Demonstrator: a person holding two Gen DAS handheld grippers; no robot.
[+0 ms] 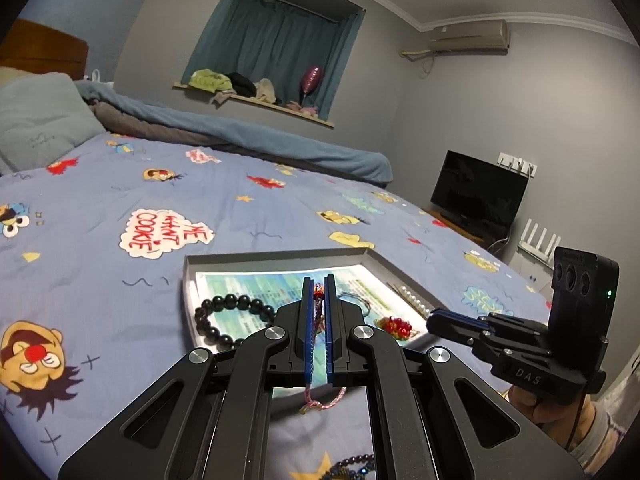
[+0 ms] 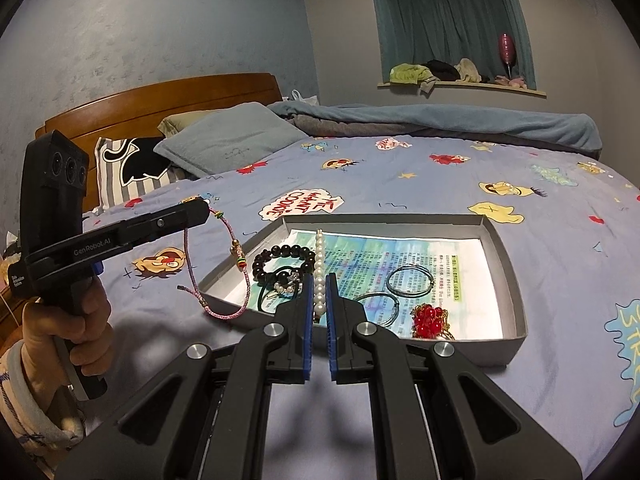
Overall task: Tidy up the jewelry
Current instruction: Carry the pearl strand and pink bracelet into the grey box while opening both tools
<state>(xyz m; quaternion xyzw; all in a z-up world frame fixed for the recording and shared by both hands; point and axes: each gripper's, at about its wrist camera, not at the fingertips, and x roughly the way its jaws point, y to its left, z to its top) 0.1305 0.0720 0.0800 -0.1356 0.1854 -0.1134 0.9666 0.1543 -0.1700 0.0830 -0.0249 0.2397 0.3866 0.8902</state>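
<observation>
Left gripper (image 2: 206, 212) clamps the pink cord bracelet (image 2: 216, 268), mid-left of the right wrist view, hanging beside the grey tray (image 2: 508, 264).
Right gripper (image 2: 319, 280), centre frame, sits narrow around the pearl strand (image 2: 319, 268); we can't tell if it's gripping. Risk: the dangling loop snags the tray wall or lands outside.

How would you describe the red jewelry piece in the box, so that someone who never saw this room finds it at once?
On the bed, look for the shallow grey box lined with a printed paper. The red bead cluster lies in its near right corner, beside a thin blue-grey cord ring. It is the only bright red, glassy piece; the neighbours are black beads, white pearls and plain cords.
</observation>
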